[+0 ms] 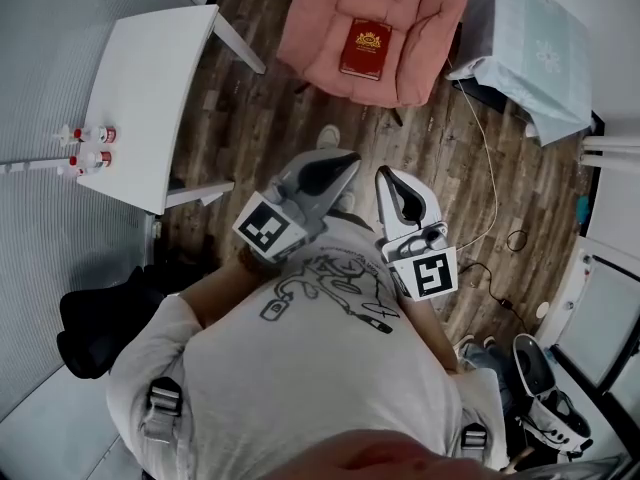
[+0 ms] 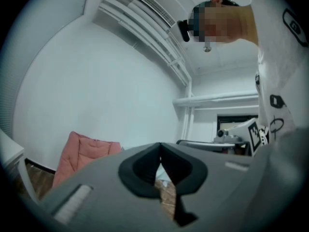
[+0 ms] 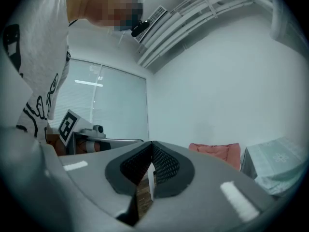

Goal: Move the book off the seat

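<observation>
Presently, red hardcover book [image 1: 365, 48], gold emblem and illegible gold lettering on cover, lies flat on pink cushioned seat [image 1: 425, 23]. Left tongs [image 1: 353, 158] and right tongs [image 1: 384, 175] clenched, empty.

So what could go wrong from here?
1. Both the left hand-held gripper and right hand-held gripper are shut, well short of the book; they must open first.
2. The book lies flat on the soft pink cushion: jaws may pinch fabric.
3. The floor cable runs close by: possible trip risk.
</observation>
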Action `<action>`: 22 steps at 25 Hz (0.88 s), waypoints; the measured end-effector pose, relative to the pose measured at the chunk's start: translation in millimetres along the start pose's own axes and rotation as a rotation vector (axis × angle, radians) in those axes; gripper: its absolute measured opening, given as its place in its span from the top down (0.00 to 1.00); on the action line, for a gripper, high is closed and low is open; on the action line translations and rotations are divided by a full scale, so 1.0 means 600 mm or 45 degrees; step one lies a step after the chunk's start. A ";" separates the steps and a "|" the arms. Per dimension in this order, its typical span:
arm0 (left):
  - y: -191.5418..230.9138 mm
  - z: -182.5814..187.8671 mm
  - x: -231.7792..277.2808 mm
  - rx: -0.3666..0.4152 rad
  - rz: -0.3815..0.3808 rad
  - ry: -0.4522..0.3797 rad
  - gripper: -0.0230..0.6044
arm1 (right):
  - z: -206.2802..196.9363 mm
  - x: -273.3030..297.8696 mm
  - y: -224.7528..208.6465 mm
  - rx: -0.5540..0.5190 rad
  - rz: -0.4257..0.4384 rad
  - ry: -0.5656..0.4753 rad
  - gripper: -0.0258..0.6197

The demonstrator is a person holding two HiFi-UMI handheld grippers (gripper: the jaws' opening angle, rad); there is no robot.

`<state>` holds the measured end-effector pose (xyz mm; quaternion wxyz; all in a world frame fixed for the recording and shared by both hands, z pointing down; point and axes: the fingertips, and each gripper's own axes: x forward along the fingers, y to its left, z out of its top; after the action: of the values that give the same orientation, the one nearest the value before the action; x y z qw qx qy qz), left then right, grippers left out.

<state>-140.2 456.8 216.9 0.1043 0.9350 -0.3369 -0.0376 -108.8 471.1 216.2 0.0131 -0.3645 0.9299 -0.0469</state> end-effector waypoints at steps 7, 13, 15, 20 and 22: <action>0.061 -0.002 0.034 0.000 0.005 -0.011 0.96 | -0.005 0.053 -0.043 -0.007 0.003 0.019 0.95; 0.148 0.003 0.085 -0.033 0.021 -0.014 0.96 | -0.009 0.134 -0.107 -0.014 0.004 0.043 0.95; 0.182 0.006 0.106 -0.032 0.021 -0.016 0.96 | -0.010 0.165 -0.134 -0.009 -0.001 0.052 0.95; 0.268 0.019 0.152 -0.070 0.020 -0.002 0.96 | -0.001 0.251 -0.190 -0.006 -0.032 0.042 0.95; 0.304 0.025 0.169 -0.070 0.010 0.002 0.96 | 0.000 0.286 -0.210 -0.010 -0.038 0.051 0.95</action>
<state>-177.9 252.6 242.2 0.1302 0.9305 -0.3392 -0.0454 -149.7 262.5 229.8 -0.0075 -0.3772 0.9247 -0.0506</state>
